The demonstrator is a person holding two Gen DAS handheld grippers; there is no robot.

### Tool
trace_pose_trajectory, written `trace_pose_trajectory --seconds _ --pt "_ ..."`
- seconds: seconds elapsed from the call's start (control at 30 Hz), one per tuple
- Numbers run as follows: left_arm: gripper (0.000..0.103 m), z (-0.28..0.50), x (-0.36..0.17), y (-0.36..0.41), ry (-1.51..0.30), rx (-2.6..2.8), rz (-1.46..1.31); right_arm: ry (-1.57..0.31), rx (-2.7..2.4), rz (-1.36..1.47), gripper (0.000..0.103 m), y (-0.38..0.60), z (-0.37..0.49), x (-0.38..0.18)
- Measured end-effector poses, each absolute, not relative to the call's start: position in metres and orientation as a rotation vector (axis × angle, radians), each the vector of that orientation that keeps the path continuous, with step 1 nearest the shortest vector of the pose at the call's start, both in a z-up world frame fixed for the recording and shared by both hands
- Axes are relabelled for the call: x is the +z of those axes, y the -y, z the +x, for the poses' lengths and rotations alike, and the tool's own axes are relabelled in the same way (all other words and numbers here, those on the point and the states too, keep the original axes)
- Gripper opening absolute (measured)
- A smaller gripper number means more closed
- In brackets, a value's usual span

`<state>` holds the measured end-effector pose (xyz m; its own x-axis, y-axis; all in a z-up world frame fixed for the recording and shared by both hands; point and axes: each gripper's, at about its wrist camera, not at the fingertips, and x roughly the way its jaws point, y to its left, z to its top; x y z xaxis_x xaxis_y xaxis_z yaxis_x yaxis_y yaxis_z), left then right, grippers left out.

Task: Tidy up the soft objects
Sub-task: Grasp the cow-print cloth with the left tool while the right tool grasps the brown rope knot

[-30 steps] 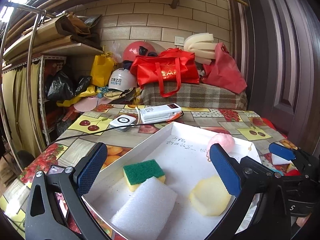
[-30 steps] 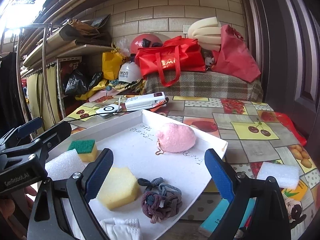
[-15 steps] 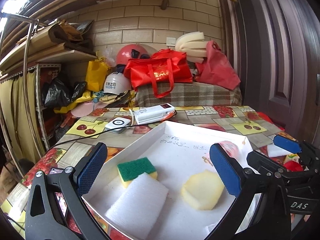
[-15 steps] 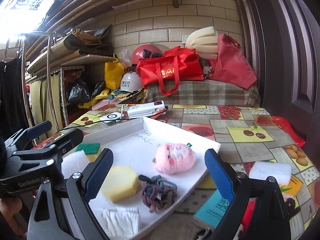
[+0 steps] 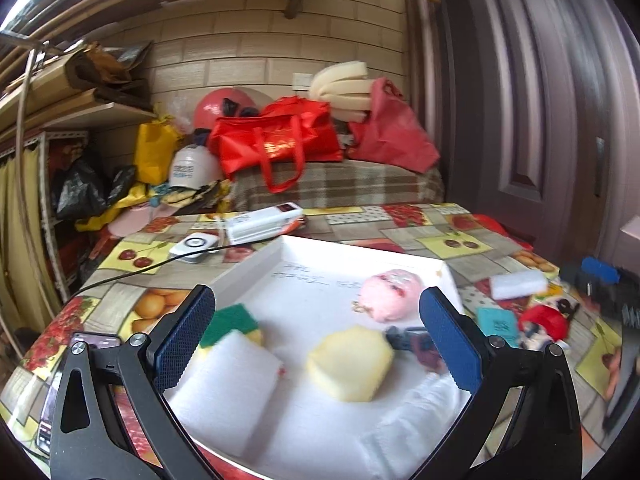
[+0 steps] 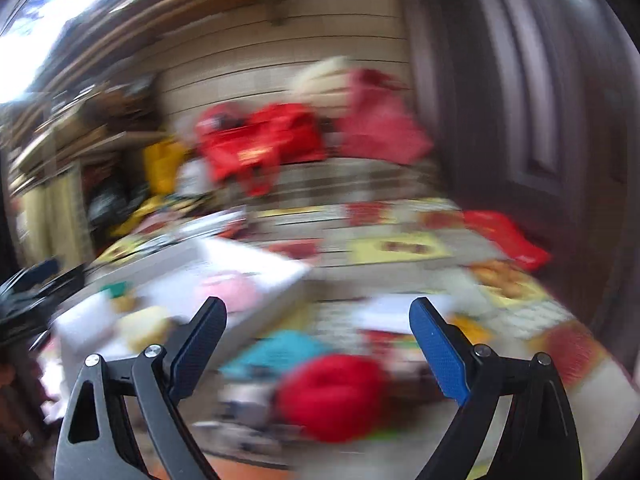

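A white tray (image 5: 248, 268) lies on the table. In it are a pink plush (image 5: 390, 290), a yellow sponge (image 5: 352, 362), a green-topped sponge (image 5: 230, 318), a white foam block (image 5: 228, 396), dark hair ties (image 5: 412, 344) and a white cloth (image 5: 416, 420). My left gripper (image 5: 316, 340) is open and empty over the tray's near part. My right gripper (image 6: 318, 344) is open and empty, right of the tray (image 6: 256, 268), above a red soft object (image 6: 332, 396); that view is badly blurred. A white foam piece (image 5: 518, 284) lies on the table right of the tray.
A teal card (image 5: 496, 322) and the red object (image 5: 544, 318) lie right of the tray. A white device (image 5: 264, 222), a small white gadget (image 5: 192, 246) with a black cable, and a phone (image 5: 92, 340) are on the table. Bags (image 5: 276, 140) and a door (image 5: 560, 120) stand behind.
My right gripper has swung fast to the right, off the tray and over the red object. My left gripper has shifted slightly; more of the tray's contents show.
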<state>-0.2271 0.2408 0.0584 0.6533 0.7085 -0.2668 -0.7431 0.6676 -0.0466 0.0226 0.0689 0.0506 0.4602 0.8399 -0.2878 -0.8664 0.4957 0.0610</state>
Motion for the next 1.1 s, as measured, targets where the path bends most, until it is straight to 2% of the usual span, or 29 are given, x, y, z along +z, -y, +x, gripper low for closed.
trace_pose_trajectory --seconds 0.33,0.53,0.57,0.63,0.73,0.77,0.83,0.87,0.93,0.97,1.03,1.1 --pt "0.103 -0.162 0.057 -0.17 -0.375 0.516 -0.073 -0.578 0.788 0.256 0.093 0.022 0.145 0.031" --pt "0.101 -0.093 0.047 -0.127 -0.566 0.476 0.018 -0.599 0.875 0.185 0.093 0.007 0.138 0.033" --pt "0.099 -0.087 0.045 -0.125 -0.584 0.485 0.029 -0.596 0.903 0.154 0.093 0.006 0.135 0.033" --pt "0.08 -0.074 0.041 -0.123 -0.63 0.494 0.04 -0.611 0.994 0.084 0.093 -0.008 0.125 0.033" --pt "0.074 -0.064 0.033 -0.129 -0.693 0.503 0.015 -0.691 1.104 0.044 0.091 -0.029 0.116 0.025" --pt "0.074 -0.064 0.031 -0.134 -0.701 0.495 -0.009 -0.723 1.132 0.046 0.088 -0.035 0.115 0.022" --pt "0.074 -0.067 0.029 -0.142 -0.704 0.484 -0.063 -0.766 1.161 0.028 0.068 -0.046 0.116 0.018" --pt "0.074 -0.066 0.027 -0.146 -0.719 0.471 -0.09 -0.783 1.169 0.013 0.064 -0.051 0.116 0.015" --pt "0.073 -0.061 0.022 -0.152 -0.755 0.442 -0.117 -0.827 1.185 -0.046 0.047 -0.063 0.113 0.01" --pt "0.071 -0.057 0.019 -0.154 -0.777 0.419 -0.129 -0.837 1.191 -0.059 0.042 -0.066 0.113 0.008" --pt "0.044 -0.054 0.017 -0.154 -0.794 0.4 -0.135 -0.83 1.216 -0.058 0.015 -0.065 0.111 0.009" --pt "0.042 -0.055 0.019 -0.151 -0.781 0.365 -0.133 -0.804 1.213 -0.06 0.015 -0.06 0.107 0.011"
